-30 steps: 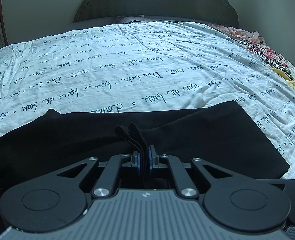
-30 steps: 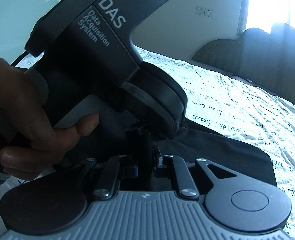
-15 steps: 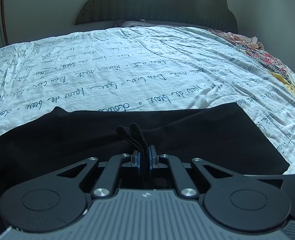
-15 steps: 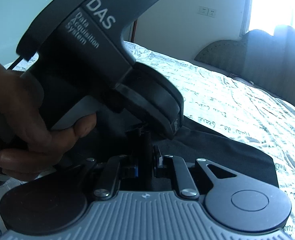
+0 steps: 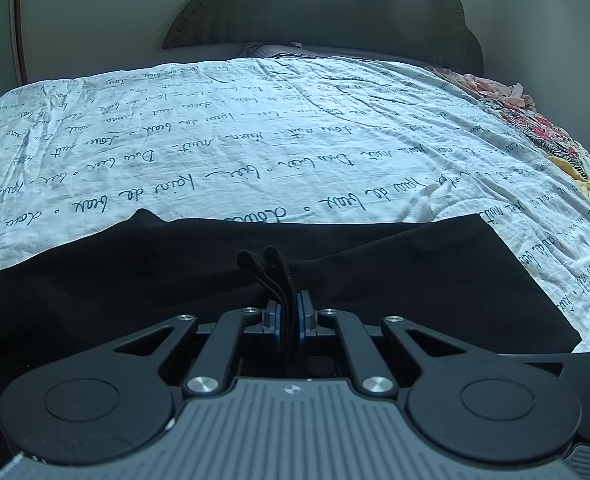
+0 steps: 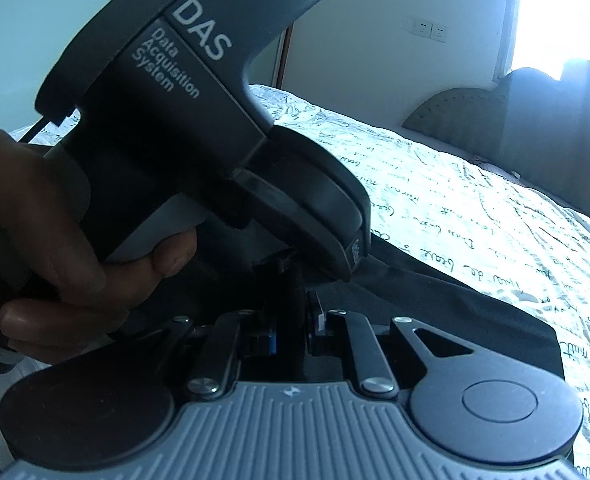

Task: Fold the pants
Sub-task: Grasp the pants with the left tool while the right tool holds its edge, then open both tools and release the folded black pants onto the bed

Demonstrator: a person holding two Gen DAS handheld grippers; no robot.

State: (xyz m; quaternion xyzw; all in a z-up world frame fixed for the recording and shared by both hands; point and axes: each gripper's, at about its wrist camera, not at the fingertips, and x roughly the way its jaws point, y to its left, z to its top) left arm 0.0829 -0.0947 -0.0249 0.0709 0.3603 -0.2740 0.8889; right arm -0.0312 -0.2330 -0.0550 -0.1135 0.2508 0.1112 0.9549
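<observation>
One pair of black fabric pants [image 5: 375, 280] is pinched by both grippers' closed fingers, apparently; the left hand [image 6: 55, 240] is shown only by the right view.

Both tools [image 5: 288, 316] [image 6: 291, 320] clamped, side by side

My left gripper [image 5: 288, 316] has black linkage arms with silver screws, blue pads on its fingers [image 5: 277, 320], two round black discs and a grey ribbed body in the lower frame. In the right wrist view its black housing reads "DAS Data Acquisition System" in white, upper left. My right gripper [image 6: 291, 328] looks the same.
</observation>
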